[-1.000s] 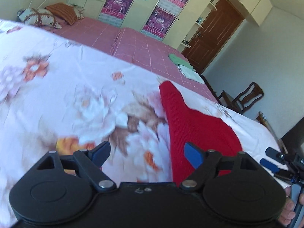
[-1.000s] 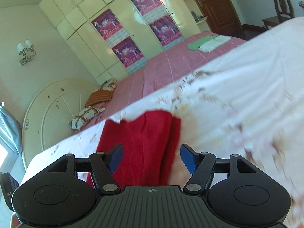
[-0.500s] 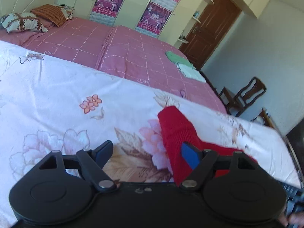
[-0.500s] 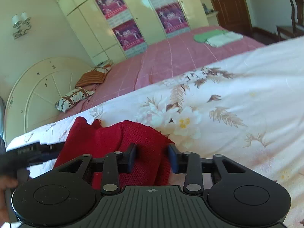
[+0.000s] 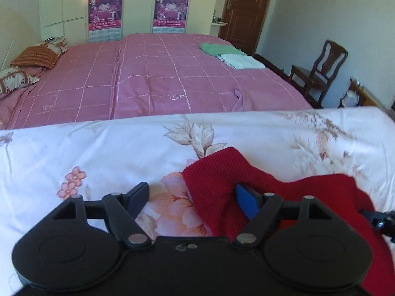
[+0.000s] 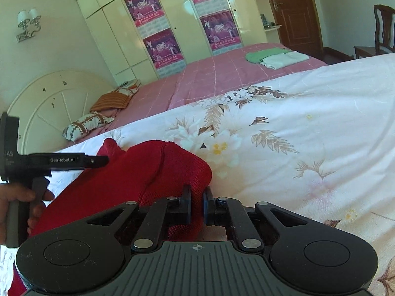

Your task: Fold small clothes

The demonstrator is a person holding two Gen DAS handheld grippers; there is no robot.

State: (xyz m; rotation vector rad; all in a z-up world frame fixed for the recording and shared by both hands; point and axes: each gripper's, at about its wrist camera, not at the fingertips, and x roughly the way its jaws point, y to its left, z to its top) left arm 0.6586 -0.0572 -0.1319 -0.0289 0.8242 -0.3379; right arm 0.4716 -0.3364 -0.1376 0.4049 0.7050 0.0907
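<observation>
A bedroom, bright with daylight: cream wardrobes run along the far wall with purple posters stuck to the doors, a brown door stands at the corner, and a dark wooden chair waits by the side wall. The pink checked bedspread covers the far half of the bed, with two folded cloths, green and white, set together near its far edge and patterned pillows against a round white headboard. Nearer lies a white floral sheet, and that is the working surface.

On the sheet sits the red knitted garment, bunched and only partly spread. The right gripper has its jaws nearly together, just closed down onto a fold of the knit at its near edge, so it is pinching the cloth. The left gripper is spread wide, having narrowed only a little; its blue pad is against the red knit at the other end but nothing is clamped.

It looks like the opening step, taking hold of two points before laying the piece flat. The next move, I'd guess, calls for the left jaws to close on that edge, then both hands to draw apart and smooth it out.
</observation>
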